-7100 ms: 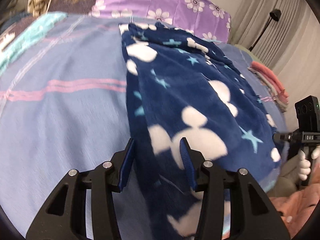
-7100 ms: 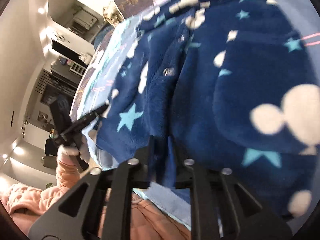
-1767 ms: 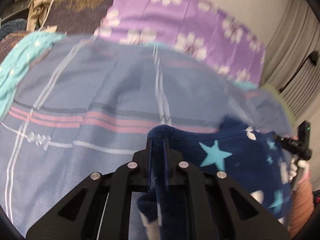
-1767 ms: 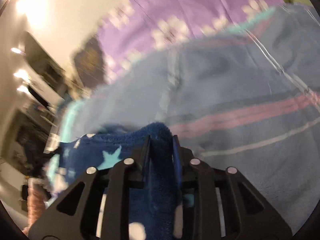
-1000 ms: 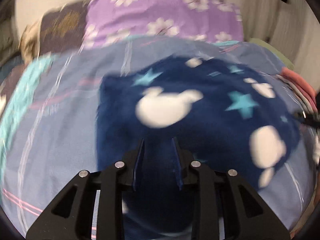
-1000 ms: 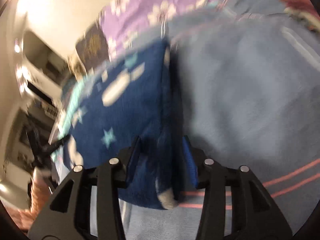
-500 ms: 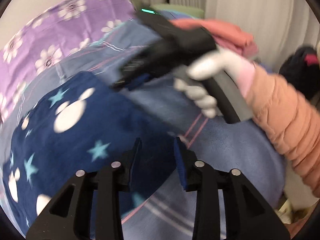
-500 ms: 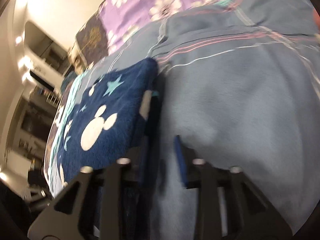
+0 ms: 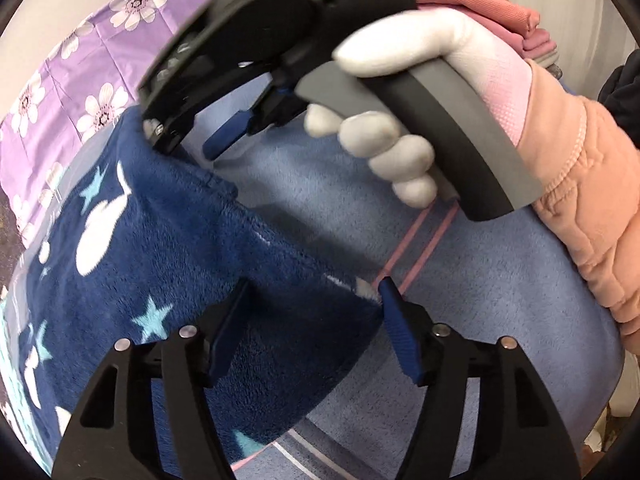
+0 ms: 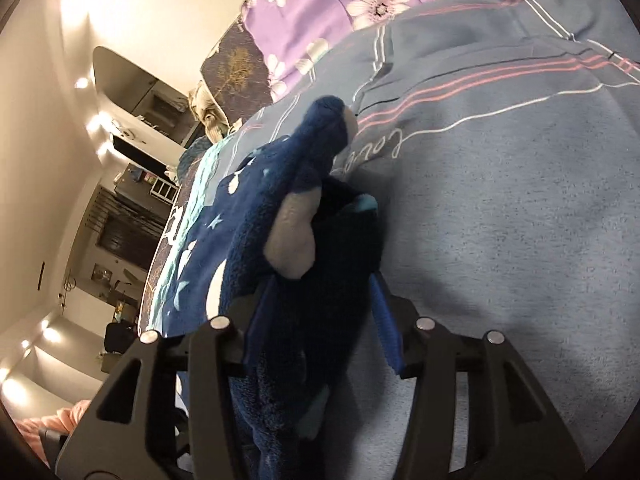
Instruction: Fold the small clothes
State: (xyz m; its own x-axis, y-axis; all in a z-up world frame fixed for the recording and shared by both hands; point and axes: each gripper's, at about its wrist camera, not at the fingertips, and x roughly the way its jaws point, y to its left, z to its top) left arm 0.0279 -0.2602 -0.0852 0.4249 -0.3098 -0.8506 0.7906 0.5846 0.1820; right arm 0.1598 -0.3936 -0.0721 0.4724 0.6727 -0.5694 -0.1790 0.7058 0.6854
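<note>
Two sets of tongs work over one navy fleece garment (image 9: 168, 264) that lies on a blue bedspread (image 9: 500, 320).

Nearest in the left wrist view, the left tongs (image 9: 316, 320) stand wide and are opening; the garment's corner lies between the blue pads, but the right pad (image 9: 400, 344) stands clear of the cloth, so nothing is gripped. The fleece, printed with white mouse heads and pale blue stars, spreads from there toward the left and upper left, flat on the bed. Pink stripes in the bedspread run out from beside that corner.

Farther up in the same view, a hand in a white glove (image 9: 384, 148) with a peach quilted sleeve (image 9: 592, 200) holds the grey handle of the right tongs (image 9: 208, 136), whose black body sits at the far corner of the garment.

In the right wrist view, the right tongs (image 10: 320, 316) have a bunched fold of the fleece (image 10: 312, 264) rising between their fingers. Their jaws are opening; the right pad (image 10: 386, 324) has a gap beside the cloth, while the left side is hidden by the fabric, so the hold looks let go.

Beyond the garment lie a purple flowered pillow (image 9: 80, 52) and, at the far right edge of the bed, a stack of folded pink clothes (image 9: 492, 4). The right view also shows a dim room with shelves (image 10: 136, 128) past the bed.
</note>
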